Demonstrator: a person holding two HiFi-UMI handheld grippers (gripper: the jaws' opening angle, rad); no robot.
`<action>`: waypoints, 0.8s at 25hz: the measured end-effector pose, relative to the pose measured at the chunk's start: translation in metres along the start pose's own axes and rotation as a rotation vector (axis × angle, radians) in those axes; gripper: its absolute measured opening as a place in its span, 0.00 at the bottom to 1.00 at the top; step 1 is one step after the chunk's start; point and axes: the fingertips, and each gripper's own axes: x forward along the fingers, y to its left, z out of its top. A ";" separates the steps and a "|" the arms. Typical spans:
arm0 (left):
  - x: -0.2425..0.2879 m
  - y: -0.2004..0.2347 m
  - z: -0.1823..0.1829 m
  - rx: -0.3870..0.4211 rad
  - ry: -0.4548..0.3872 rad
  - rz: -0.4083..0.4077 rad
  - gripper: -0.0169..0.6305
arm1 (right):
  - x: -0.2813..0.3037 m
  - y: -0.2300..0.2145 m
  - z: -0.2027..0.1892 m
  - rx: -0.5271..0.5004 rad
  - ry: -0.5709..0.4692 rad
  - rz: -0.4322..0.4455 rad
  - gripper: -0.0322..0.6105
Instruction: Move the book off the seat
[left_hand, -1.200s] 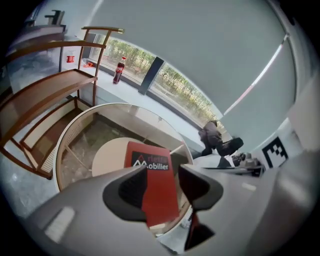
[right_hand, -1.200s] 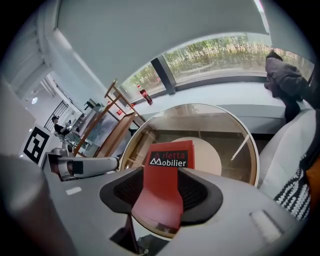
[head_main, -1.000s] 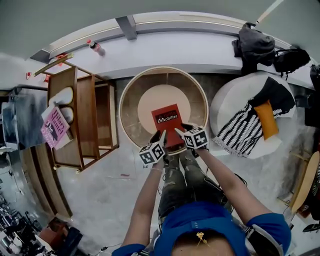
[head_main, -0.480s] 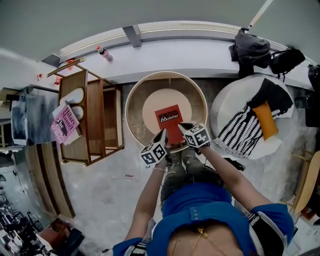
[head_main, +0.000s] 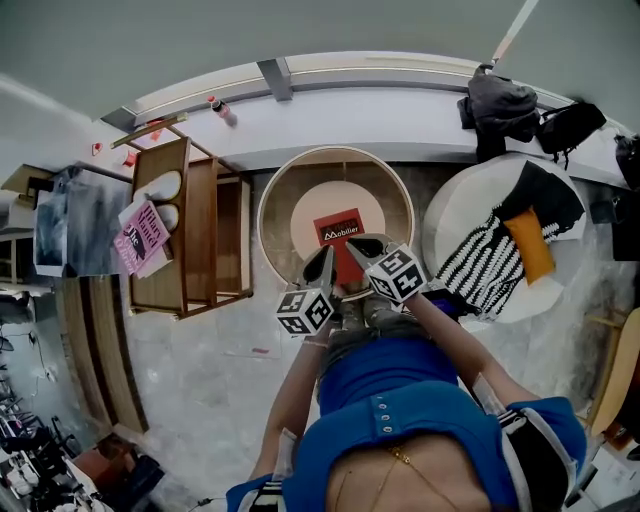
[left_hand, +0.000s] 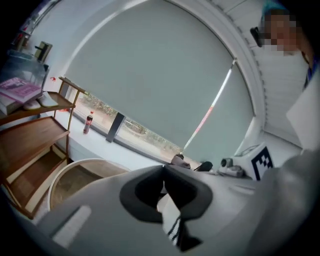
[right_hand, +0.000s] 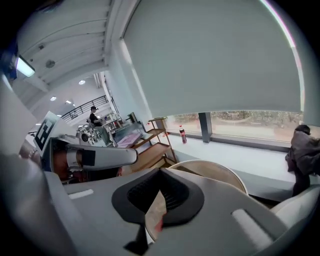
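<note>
- Head view: the red book (head_main: 337, 236) lies flat on the round seat (head_main: 308, 205); I judge the removal step not yet begun.
- My left hand-held gripper (head_main: 322, 264) and right hand-held gripper (head_main: 358, 246) are both pressed together, with nothing pinched.
- Both hover at the book's near edge, apparently clear of it.
- Next move, in my judgement: spread the jaws, descend, pinch that edge, lift the book away.

book (head_main: 338, 233) on seat (head_main: 308, 205), shelf (head_main: 200, 240) to its left, pouf (head_main: 455, 212) to its right
</note>
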 end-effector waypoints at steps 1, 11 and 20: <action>-0.005 -0.007 0.006 0.017 -0.018 -0.007 0.03 | -0.005 0.005 0.007 -0.010 -0.023 0.006 0.05; -0.051 -0.055 0.072 0.135 -0.199 -0.040 0.03 | -0.057 0.055 0.083 -0.125 -0.232 0.051 0.05; -0.080 -0.083 0.110 0.201 -0.303 -0.050 0.03 | -0.091 0.089 0.117 -0.267 -0.330 0.076 0.05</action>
